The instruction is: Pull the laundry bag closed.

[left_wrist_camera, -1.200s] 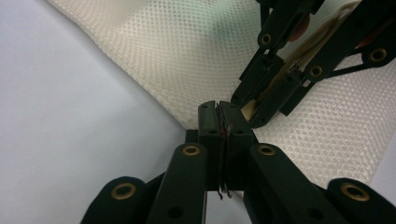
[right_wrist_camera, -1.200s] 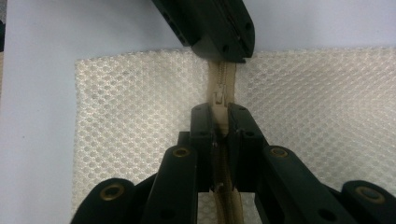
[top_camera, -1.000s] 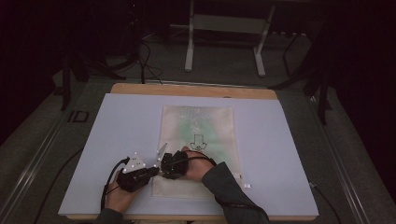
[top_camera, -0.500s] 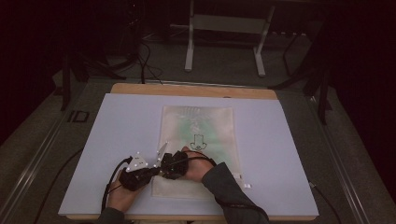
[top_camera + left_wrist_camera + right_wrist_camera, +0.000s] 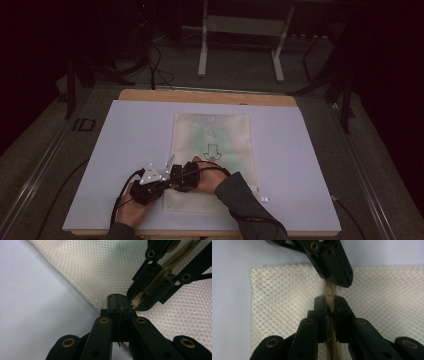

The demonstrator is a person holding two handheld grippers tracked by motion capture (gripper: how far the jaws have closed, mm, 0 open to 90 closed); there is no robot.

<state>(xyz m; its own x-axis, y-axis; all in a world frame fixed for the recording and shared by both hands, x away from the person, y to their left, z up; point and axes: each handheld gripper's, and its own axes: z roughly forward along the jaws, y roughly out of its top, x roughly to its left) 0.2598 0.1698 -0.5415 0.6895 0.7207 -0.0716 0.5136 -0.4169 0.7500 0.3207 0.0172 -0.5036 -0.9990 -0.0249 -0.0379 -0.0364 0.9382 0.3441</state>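
Observation:
A white mesh bag (image 5: 212, 135) with a green print lies flat on the white table sheet (image 5: 125, 145). Both grippers meet tip to tip at its near left part. My right gripper (image 5: 329, 300) is shut on a thin beige strip (image 5: 330, 291) that lies on the mesh (image 5: 282, 302). My left gripper (image 5: 117, 296) faces it with the jaws pressed together, its tips at the strip's free end (image 5: 135, 303). I cannot tell whether the left jaws pinch anything. In the high view the left gripper (image 5: 172, 182) comes from the left and the right gripper (image 5: 180, 179) from the right.
The sheet rests on a wooden board (image 5: 200, 96). Bare sheet (image 5: 32, 302) lies left of the bag. Dark floor with cables and a metal stand (image 5: 240, 25) lies beyond the table's far edge.

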